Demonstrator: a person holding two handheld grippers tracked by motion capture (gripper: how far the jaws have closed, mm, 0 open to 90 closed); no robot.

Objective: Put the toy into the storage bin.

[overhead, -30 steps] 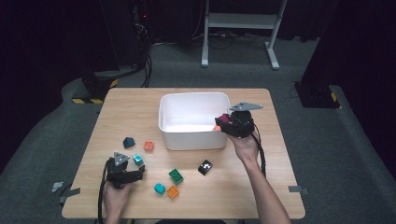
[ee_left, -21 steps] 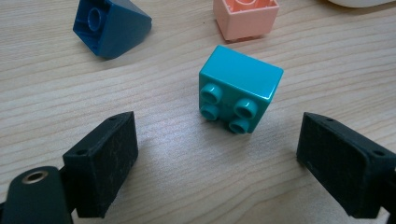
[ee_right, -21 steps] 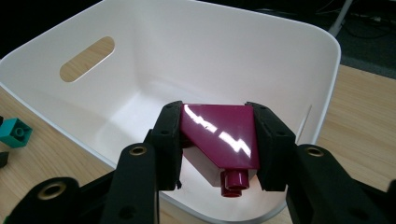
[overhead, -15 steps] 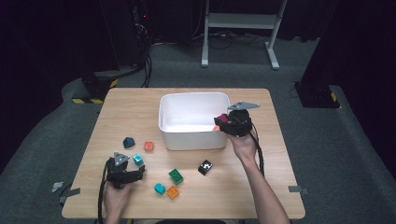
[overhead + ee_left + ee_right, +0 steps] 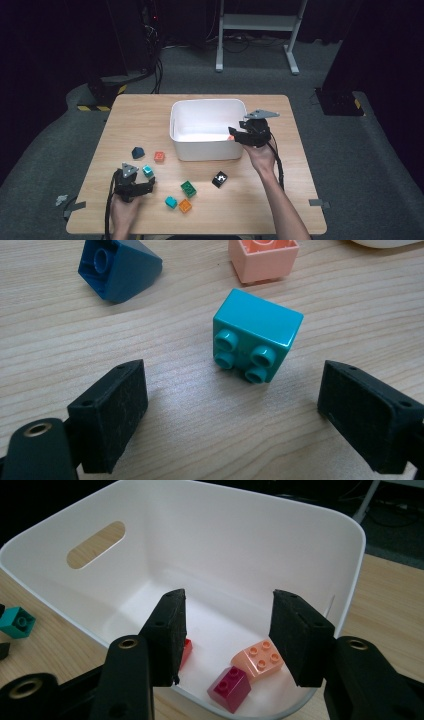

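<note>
On the wooden bench (image 5: 130, 107), the left gripper (image 5: 134, 184) rests low at about seven o'clock, its jaws spread wide and empty. The small teal plastic brick (image 5: 256, 341) lies on its side just ahead of them, studs toward the camera, not touched. To grasp it well, I think the hand should move forward until the pads face its two flat sides, then close squarely. At about three o'clock, the right gripper (image 5: 248, 135) hangs over the near rim of the white plastic bin (image 5: 207, 107). Its jaws have just been opening with nothing between them; a dark pink sloped brick (image 5: 230, 687) lies below.
</note>
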